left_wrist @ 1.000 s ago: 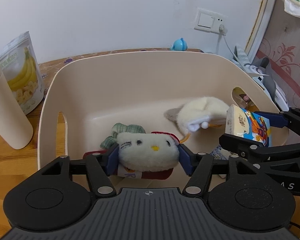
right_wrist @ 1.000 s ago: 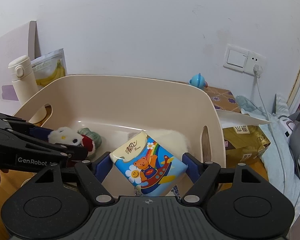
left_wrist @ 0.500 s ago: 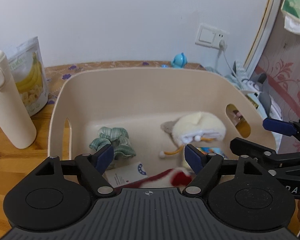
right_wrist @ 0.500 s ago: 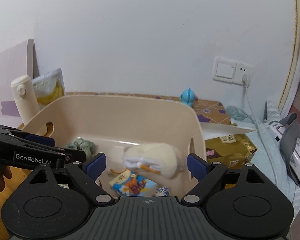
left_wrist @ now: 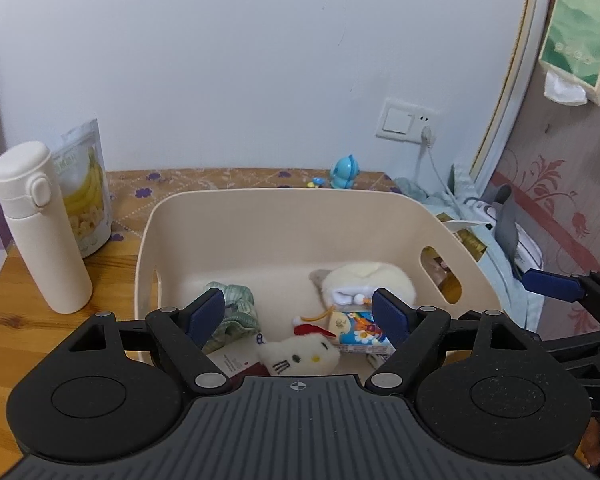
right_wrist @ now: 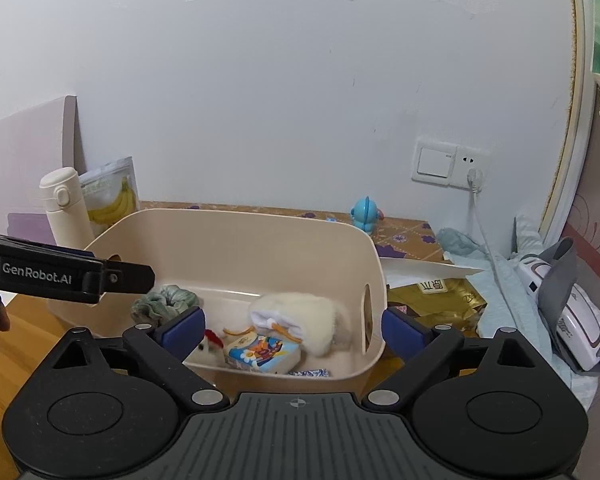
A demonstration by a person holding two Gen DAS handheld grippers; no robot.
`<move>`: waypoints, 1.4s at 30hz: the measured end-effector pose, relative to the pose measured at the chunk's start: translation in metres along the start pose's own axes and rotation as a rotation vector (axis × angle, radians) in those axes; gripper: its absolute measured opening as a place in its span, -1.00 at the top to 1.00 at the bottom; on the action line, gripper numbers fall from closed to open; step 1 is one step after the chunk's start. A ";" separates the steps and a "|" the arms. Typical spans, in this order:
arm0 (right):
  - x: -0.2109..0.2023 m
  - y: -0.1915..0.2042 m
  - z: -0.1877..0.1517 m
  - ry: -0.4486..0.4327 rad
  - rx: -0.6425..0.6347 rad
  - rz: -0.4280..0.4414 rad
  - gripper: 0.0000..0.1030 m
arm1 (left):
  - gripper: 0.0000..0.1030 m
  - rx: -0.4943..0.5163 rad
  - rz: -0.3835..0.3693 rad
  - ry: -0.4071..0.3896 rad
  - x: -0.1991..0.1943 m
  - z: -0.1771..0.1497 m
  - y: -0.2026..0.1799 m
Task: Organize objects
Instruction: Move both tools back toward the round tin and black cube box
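A beige bin (left_wrist: pixel 260 224) is seen on a wooden counter (left_wrist: pixel 16 308); a green checked scrunchie (left_wrist: pixel 236 312) and blue cartoon-printed tissue pack (left_wrist: pixel 362 334) are shown.

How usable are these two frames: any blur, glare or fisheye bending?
Left wrist view: sharp, evenly lit, no glare; the door frame bows strongly. Right wrist view: equally sharp, dark vignette corners; the basket reads clearly, the cream plush slightly soft.

"GenRobot.AI" stands in white on the left tool's (right_wrist: pixel 120 278) black arm. The hanging tissue pack (left_wrist: pixel 578 36) shows "1280"; its other print is too small.
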State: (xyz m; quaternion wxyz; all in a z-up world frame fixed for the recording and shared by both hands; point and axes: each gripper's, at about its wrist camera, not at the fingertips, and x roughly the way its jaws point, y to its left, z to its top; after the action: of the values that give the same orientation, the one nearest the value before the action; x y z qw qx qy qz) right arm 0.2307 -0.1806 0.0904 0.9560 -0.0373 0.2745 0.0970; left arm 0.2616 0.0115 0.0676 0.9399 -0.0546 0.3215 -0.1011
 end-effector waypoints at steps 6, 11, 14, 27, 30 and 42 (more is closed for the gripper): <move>-0.015 0.001 -0.006 -0.008 0.001 -0.006 -0.90 | -0.60 0.015 -0.001 -0.012 -0.018 -0.008 -0.001; -0.022 0.004 -0.015 0.003 0.005 -0.002 -0.93 | -0.60 0.024 0.001 -0.015 -0.032 -0.018 0.001; -0.024 0.006 -0.022 0.019 0.005 0.003 -0.94 | -0.60 0.032 0.002 -0.016 -0.041 -0.026 0.001; -0.031 0.003 -0.046 0.069 0.015 0.006 -0.97 | -0.60 0.040 0.013 0.009 -0.058 -0.071 0.010; -0.031 0.002 -0.051 0.081 0.020 0.009 -0.97 | -0.60 0.035 0.014 0.037 -0.055 -0.081 0.013; -0.020 0.011 -0.081 0.167 0.001 0.042 -0.97 | -0.60 0.046 0.034 0.127 -0.040 -0.109 0.019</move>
State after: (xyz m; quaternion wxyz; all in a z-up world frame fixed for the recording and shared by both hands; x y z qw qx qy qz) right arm 0.1700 -0.1828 0.0321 0.9275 -0.0391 0.3539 0.1136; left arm 0.1669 0.0351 0.0023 0.9202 -0.0212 0.3791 -0.0956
